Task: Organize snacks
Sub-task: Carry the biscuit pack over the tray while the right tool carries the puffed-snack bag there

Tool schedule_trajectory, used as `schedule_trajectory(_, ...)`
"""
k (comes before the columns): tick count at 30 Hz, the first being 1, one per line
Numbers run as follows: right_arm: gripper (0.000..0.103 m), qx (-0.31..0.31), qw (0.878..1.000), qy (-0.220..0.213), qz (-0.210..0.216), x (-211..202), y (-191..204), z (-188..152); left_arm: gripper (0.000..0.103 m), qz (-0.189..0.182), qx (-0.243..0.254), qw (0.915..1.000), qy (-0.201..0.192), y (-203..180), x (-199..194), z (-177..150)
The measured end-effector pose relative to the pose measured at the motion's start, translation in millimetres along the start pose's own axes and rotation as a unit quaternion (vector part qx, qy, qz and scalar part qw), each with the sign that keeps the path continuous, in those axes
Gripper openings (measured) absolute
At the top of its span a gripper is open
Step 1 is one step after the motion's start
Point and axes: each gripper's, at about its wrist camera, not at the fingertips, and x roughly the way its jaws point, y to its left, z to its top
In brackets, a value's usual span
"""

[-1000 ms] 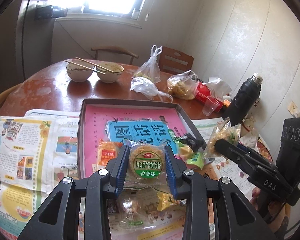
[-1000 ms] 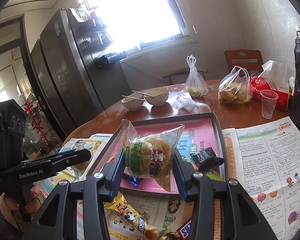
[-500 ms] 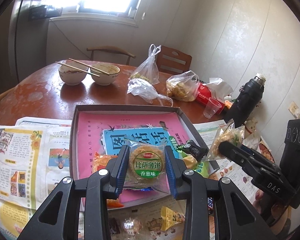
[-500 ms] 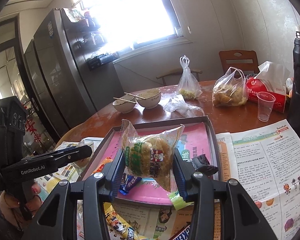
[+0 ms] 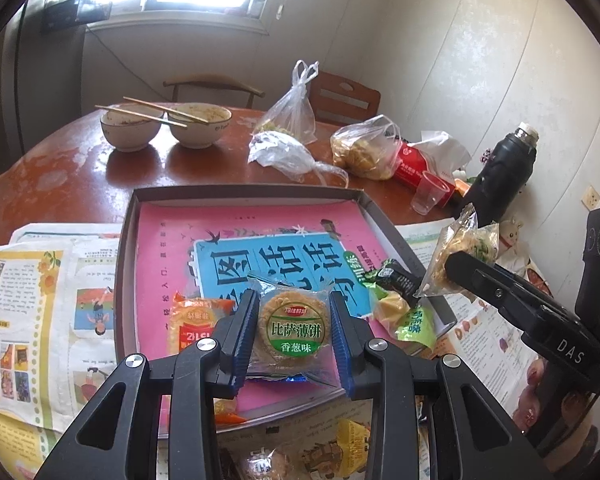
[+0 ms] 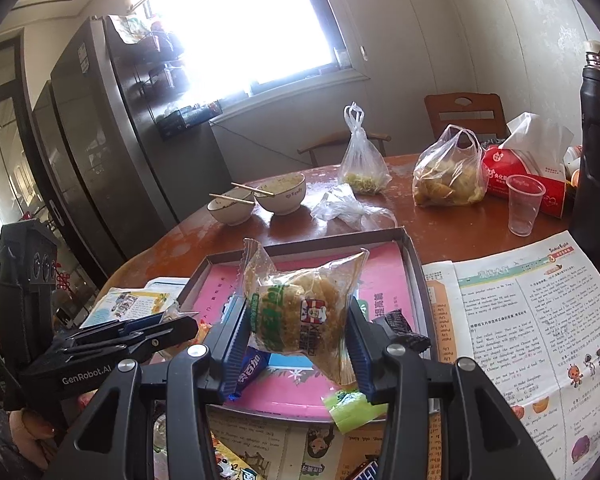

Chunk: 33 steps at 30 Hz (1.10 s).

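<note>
- Left tool (image 5: 292, 334): closed on round cracker packet (image 5: 294, 330), above tray (image 5: 244, 194).
- Right tool (image 6: 298, 338): clamping clear snack bag (image 6: 304, 312) over same tray, on worktop (image 5: 60, 176).

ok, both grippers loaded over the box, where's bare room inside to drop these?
Free: the pink far half of the box, between its far wall and the blue title panel. Crowded: the near strip, with the orange packet, black wrapper and green packet. Left gripper holds the pizza cracker.
</note>
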Motion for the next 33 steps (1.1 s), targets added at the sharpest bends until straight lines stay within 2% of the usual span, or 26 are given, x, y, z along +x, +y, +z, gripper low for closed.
schedule_trajectory(10, 0.046, -0.003, 1.000, 0.022, -0.005, 11, 2, -13, 0.036, 0.002, 0.015, 0.9997, 0.021, -3, 15, -7)
schedule_trajectory(19, 0.046, -0.005, 0.999, 0.035, -0.002, 17, 4, -21, 0.036, 0.024, 0.027, 0.9990, 0.026, -5, 21, -12)
schedule_trajectory(33, 0.046, -0.024, 0.998, 0.054, -0.008, 28, 11, -31, 0.036, 0.025, 0.037, 0.9983, 0.037, -4, 26, -19)
